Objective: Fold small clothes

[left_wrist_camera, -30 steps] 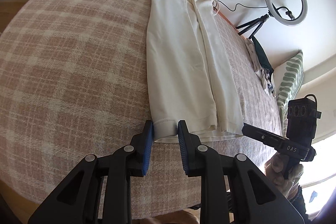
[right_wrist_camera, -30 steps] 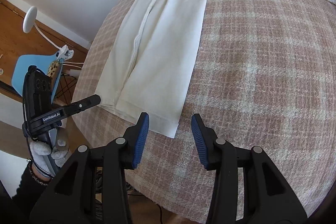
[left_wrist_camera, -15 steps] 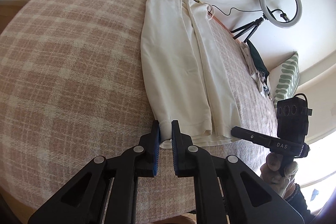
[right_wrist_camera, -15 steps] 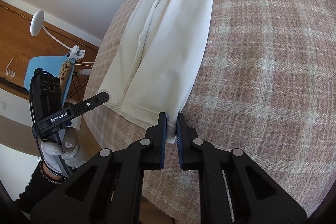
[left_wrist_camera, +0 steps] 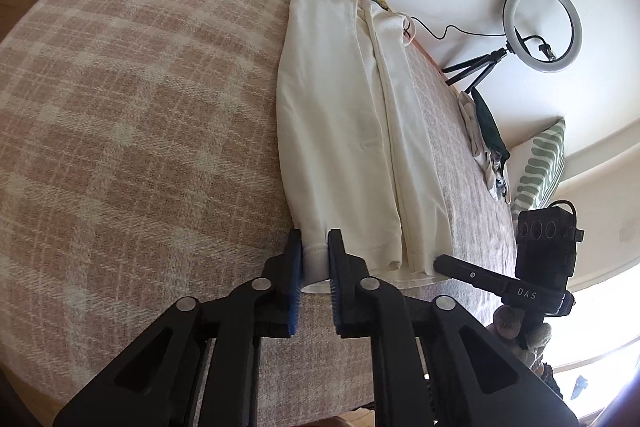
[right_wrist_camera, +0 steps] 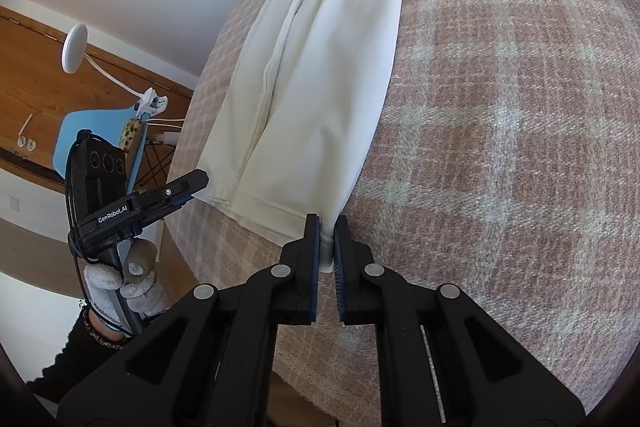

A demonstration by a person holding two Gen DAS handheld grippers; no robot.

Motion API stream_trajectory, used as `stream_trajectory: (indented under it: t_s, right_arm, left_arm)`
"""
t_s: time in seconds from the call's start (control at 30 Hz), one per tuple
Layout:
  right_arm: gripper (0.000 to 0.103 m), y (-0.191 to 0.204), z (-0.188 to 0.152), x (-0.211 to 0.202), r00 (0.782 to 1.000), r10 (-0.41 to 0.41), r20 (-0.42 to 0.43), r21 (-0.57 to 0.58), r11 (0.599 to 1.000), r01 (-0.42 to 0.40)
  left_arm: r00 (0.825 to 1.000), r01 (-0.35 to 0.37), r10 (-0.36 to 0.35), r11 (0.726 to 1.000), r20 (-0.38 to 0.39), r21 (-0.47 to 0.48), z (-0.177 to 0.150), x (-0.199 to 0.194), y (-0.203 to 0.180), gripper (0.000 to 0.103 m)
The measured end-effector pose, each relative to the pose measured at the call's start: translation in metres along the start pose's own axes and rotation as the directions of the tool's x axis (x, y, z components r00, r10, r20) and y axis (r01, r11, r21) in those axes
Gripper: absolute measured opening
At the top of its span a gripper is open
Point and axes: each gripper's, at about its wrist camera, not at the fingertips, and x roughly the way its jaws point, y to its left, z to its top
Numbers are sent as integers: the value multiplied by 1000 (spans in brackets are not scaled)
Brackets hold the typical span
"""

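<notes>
A white strappy garment (left_wrist_camera: 340,131), folded lengthwise into a long narrow strip, lies on a pink plaid bed cover (left_wrist_camera: 120,115). My left gripper (left_wrist_camera: 314,247) is shut on the hem's left corner at the near end. My right gripper (right_wrist_camera: 327,233) is shut on the hem's right corner of the garment (right_wrist_camera: 320,75). Each gripper shows in the other's view: the right one (left_wrist_camera: 472,273) beside the hem, the left one (right_wrist_camera: 176,191) at the bed's edge. The garment's straps lie at the far end.
A ring light on a tripod (left_wrist_camera: 540,27) stands past the bed. A pile of clothes (left_wrist_camera: 484,143) and a green leaf pillow (left_wrist_camera: 540,167) lie at the right. A blue chair (right_wrist_camera: 100,131) and white lamp (right_wrist_camera: 74,47) stand beside the bed.
Both grippers moved forward to the hem and closed on its two corners; a second ago both were open just short of it.
</notes>
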Motion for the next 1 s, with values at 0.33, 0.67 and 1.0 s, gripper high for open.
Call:
stream_trajectory:
  t_s: [0.33, 0.67, 1.0]
  right_arm:
    - [8, -16, 11, -21, 984, 174, 42, 110, 978, -178]
    - [8, -7, 56, -41, 965, 230, 129, 118, 962, -245]
    - [8, -22, 110, -29, 964, 182, 195, 201, 954, -221]
  left_arm:
    - [995, 91, -90, 996, 42, -20, 10, -13, -18, 4]
    - [987, 134, -128, 990, 93, -55, 48, -13, -28, 4]
    - [988, 88, -75, 992, 131, -94, 97, 6, -17, 4]
